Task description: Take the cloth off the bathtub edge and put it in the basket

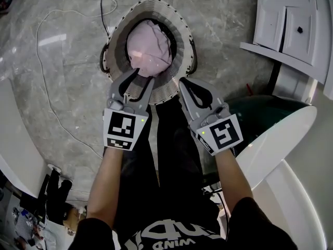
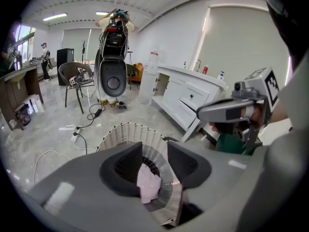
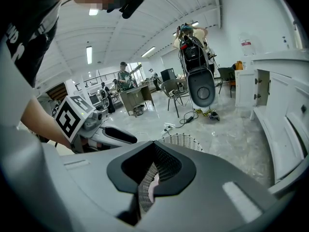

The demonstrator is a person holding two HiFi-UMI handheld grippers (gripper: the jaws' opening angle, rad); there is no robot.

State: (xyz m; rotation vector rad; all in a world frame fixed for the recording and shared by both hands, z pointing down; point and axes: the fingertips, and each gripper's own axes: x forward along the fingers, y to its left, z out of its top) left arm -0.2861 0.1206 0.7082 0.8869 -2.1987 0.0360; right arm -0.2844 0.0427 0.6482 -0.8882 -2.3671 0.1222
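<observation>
— Where's the cloth (image 1: pixel 150 48)?

— In the basket (image 1: pixel 177 33). It's a pale pink bundle, crumpled, lying down in the dark middle of the woven well with the light rim all round it. Nothing is touching it.

— So the tongs have let go?

— Looks so. The left gripper (image 1: pixel 144 75) hangs over the near side of the basket, tips pointing down into it. Its jaws stand partly apart with a clear gap between the tips. From its own camera you see the cloth (image 2: pixel 148 185) well below that gap, resting against the inner weave of the basket (image 2: pixel 126 132). The pads press on nothing.

— And the other one?

— The right gripper (image 1: pixel 183 82) sits at the near right of the basket, just outside the rim, beside the left one. Its jaws are closed tip to tip and they hold nothing. Through the loop its closed jaws make, its camera shows only the basket wall and a sliver of pink.

— What else is about?

— Grey marble floor (image 1: pixel 67 51) under the basket. A white cable (image 1: pixel 47 87) trails across the floor to the basket's left. A white cabinet (image 1: pixel 291 25) stands well off to its right. A white curved rim (image 1: pixel 281 139) with dark green inside lies nearer, on the basket's near right.
</observation>
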